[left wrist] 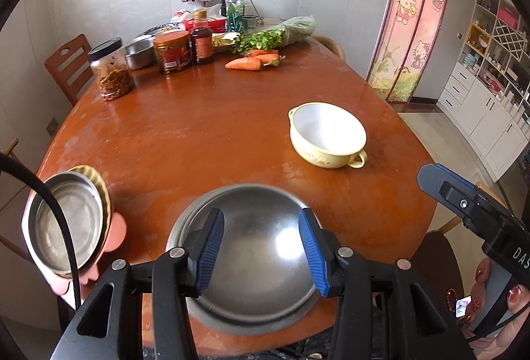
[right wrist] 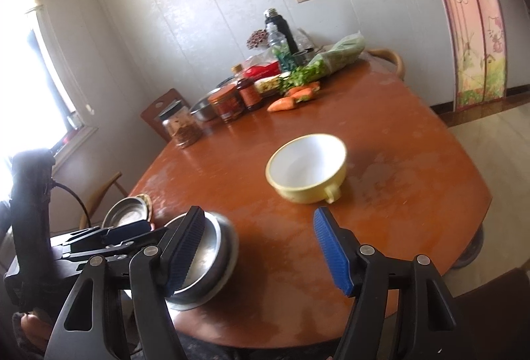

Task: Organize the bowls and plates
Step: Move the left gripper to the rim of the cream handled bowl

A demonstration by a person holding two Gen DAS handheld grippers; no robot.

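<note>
The left tongs (left wrist: 261, 255) are held apart over the steel bowl (left wrist: 251, 260) (light, stiff, slippery; best pinched at its rim) on the table (left wrist: 198, 128); the right tongs (right wrist: 258, 254) are parted, empty; the yellow bowl (left wrist: 326, 134) sits at two o'clock.

A home dining room: wooden table (left wrist: 205, 114) with jars (left wrist: 172, 51), carrots (left wrist: 244, 63), cartoon door curtain (left wrist: 414, 25)

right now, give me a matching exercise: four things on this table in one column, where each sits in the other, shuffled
Things:
1. yellow handled bowl
2. steel bowl
3. carrots
4. steel dish on pink holder

Places:
A. near table edge, under the left gripper
B. left edge of the table
C. far end, beside the greens
D. alone, right of centre

Pairs: 1-D, 2-A, 3-C, 4-B
</note>
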